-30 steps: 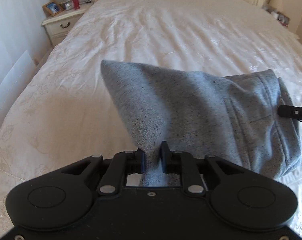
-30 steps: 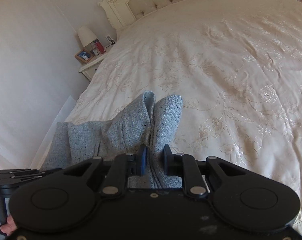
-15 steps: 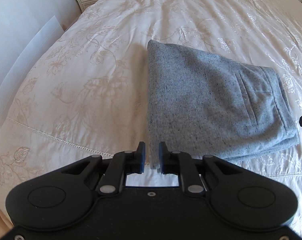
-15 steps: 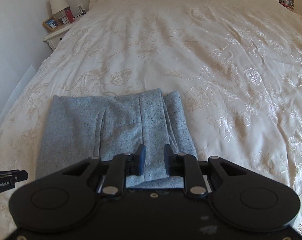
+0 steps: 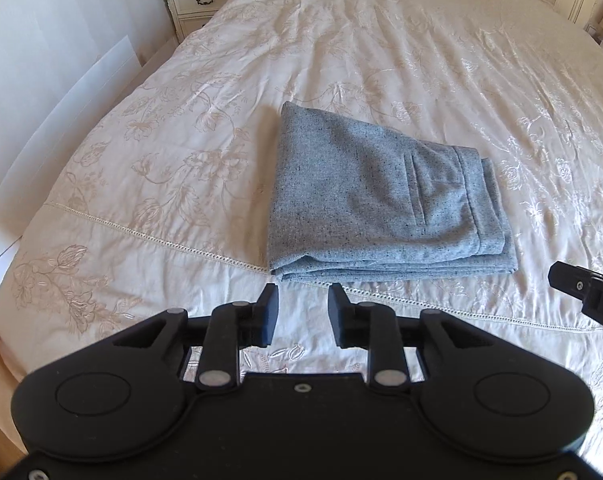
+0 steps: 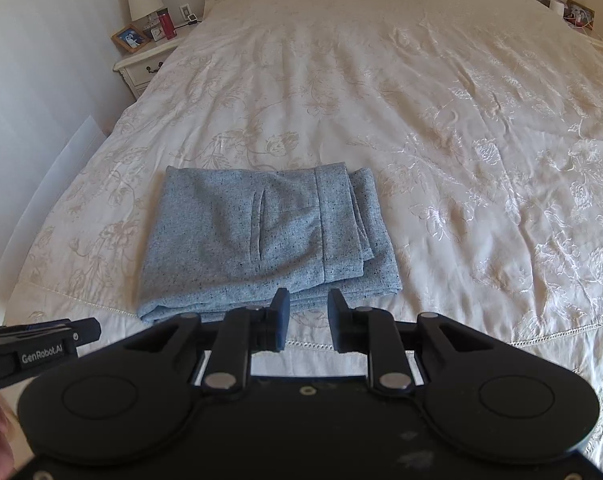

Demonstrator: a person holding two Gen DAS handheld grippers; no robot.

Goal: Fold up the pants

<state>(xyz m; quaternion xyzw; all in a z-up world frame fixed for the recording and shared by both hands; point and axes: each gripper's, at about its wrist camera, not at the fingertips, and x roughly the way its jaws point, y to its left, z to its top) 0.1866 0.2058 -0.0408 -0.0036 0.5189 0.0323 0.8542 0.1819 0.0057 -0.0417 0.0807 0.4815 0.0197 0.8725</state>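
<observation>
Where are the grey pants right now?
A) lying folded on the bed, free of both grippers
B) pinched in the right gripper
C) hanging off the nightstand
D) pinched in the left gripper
A: the pants lie folded flat on the bed, while the left gripper and right gripper are both open and empty.

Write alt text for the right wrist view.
Folded grey pants lie flat on a cream embroidered bedspread, just beyond the open, empty right claw. The left claw juts in at the lower left, and a nightstand stands beside the bed.
</observation>
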